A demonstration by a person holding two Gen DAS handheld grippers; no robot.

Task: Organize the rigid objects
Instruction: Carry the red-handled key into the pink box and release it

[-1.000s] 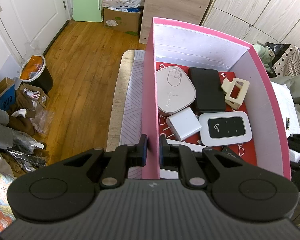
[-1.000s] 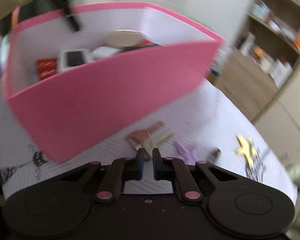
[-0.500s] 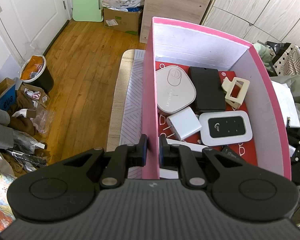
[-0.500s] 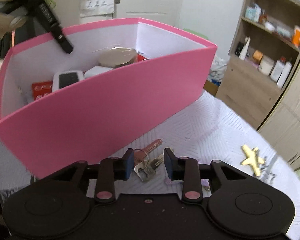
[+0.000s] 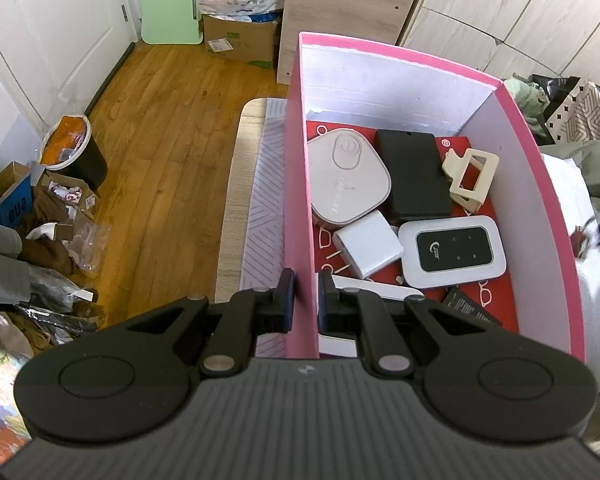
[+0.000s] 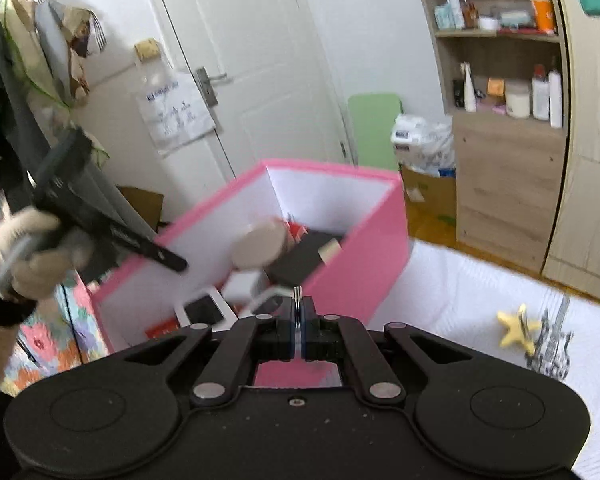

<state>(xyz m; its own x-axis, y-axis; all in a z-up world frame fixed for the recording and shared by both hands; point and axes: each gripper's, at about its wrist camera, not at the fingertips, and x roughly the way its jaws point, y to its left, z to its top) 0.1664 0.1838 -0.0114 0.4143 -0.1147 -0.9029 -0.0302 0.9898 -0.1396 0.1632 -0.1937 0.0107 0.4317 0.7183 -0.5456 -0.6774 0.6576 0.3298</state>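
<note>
My left gripper [image 5: 305, 292] is shut on the left wall of the pink box [image 5: 298, 184], one finger outside and one inside. The box holds a round-cornered white case [image 5: 346, 178], a black slab [image 5: 414, 174], a white charger [image 5: 367, 244], a white pocket router [image 5: 452, 250] and a cream clip [image 5: 470, 176]. My right gripper [image 6: 297, 316] is shut on the key ring [image 6: 297, 294] and is lifted above the table beside the pink box [image 6: 364, 248]. Only a thin metal edge of the ring shows between the pads; the keys are hidden.
A yellow star-shaped clip [image 6: 518, 328] lies on the white cloth at the right. A wooden cabinet [image 6: 508, 184] and shelves stand behind. The other hand with its gripper [image 6: 60, 216] shows at the left. Wood floor and clutter [image 5: 60, 216] lie left of the table.
My right gripper closed on the key ring that lay on the cloth and rose with it, tilting up toward the box's rim. My left gripper has kept its hold on the box wall.
</note>
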